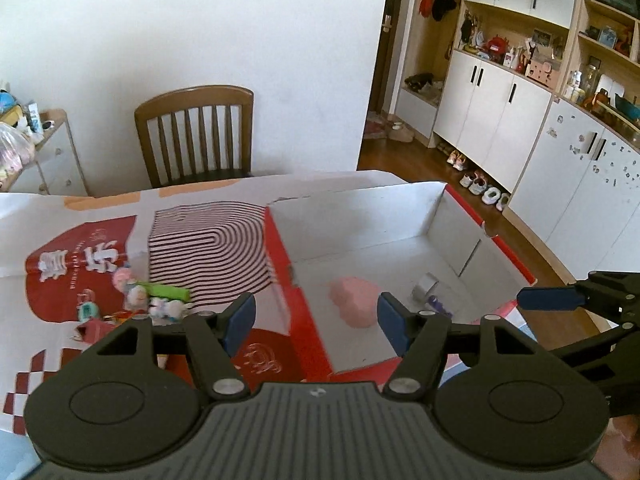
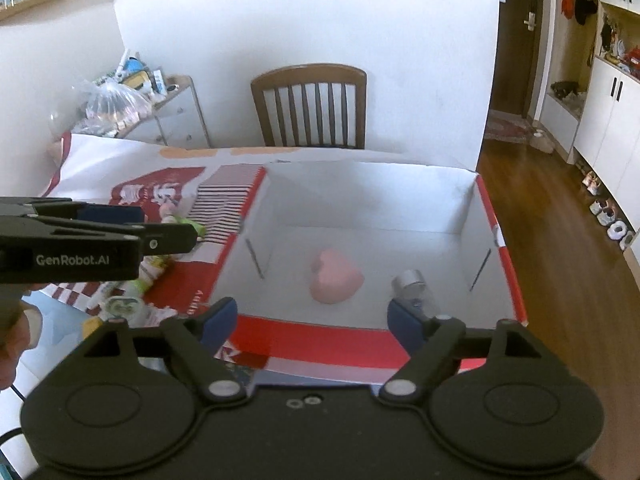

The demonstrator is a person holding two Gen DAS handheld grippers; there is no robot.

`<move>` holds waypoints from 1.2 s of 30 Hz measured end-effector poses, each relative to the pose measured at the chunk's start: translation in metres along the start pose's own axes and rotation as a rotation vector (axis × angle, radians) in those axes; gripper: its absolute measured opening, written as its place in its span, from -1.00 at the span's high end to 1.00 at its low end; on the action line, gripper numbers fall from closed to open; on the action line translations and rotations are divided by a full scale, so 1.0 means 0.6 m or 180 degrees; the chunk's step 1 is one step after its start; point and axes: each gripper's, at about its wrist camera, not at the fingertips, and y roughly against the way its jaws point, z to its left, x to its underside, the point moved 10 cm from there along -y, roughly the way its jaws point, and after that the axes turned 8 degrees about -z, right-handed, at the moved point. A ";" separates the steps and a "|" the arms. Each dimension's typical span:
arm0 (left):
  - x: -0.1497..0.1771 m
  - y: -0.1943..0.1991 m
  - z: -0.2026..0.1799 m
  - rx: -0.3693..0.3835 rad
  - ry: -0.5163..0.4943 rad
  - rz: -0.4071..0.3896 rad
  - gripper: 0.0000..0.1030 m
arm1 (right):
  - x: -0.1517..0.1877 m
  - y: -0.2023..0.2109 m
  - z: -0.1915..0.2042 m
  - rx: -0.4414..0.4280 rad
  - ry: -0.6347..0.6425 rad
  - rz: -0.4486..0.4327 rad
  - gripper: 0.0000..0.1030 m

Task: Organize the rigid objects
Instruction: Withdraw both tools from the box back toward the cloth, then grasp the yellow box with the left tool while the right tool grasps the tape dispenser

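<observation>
Hovering over the near wall of the white-lined red box (image 1: 460,216), the left gripper (image 1: 316,322) has its blue pads spread wide with nothing between them; right gripper (image 2: 310,322) likewise — fingers well apart, empty, poised above the box's near red rim.

Inside the box: pink heart-shaped object (image 1: 354,300) lying on the floor near the middle; small silver-capped bottle (image 1: 426,286) tipped on its side to the right of it, with something purple just beside it — too blurred to name; in the right wrist view the bottle (image 2: 412,286) sits just past that gripper's right fingertip, heart (image 2: 335,277) apart from it to the left.

Left of the box on the red-and-white printed table cover (image 1: 68,248): striped black-and-white box (image 1: 208,252) touching the red box's outer wall; a loose cluster of small toys (image 1: 160,300) in front of it — green piece, white figures, a teal item, details blurry; all outside the box.

Right wrist view shows the left gripper's side, marked GenRobot.AI, above those toys (image 2: 168,224); left view catches the right gripper's blue pad at the right edge; wooden chair (image 1: 196,132) behind the table.
</observation>
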 end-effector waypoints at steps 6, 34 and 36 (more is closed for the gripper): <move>0.014 0.040 0.040 0.0000 -0.0005 -0.0108 -0.45 | 0.004 0.014 0.046 -0.0094 -0.0130 -0.0143 -0.69; 0.180 0.128 0.241 -0.0057 0.0195 -0.0171 -0.99 | 0.046 -0.035 0.240 -0.0485 0.0104 -0.0057 -0.99; 0.196 0.124 0.251 -0.0125 0.0231 -0.0146 -0.99 | 0.052 -0.050 0.249 -0.0490 0.0136 0.0001 -0.99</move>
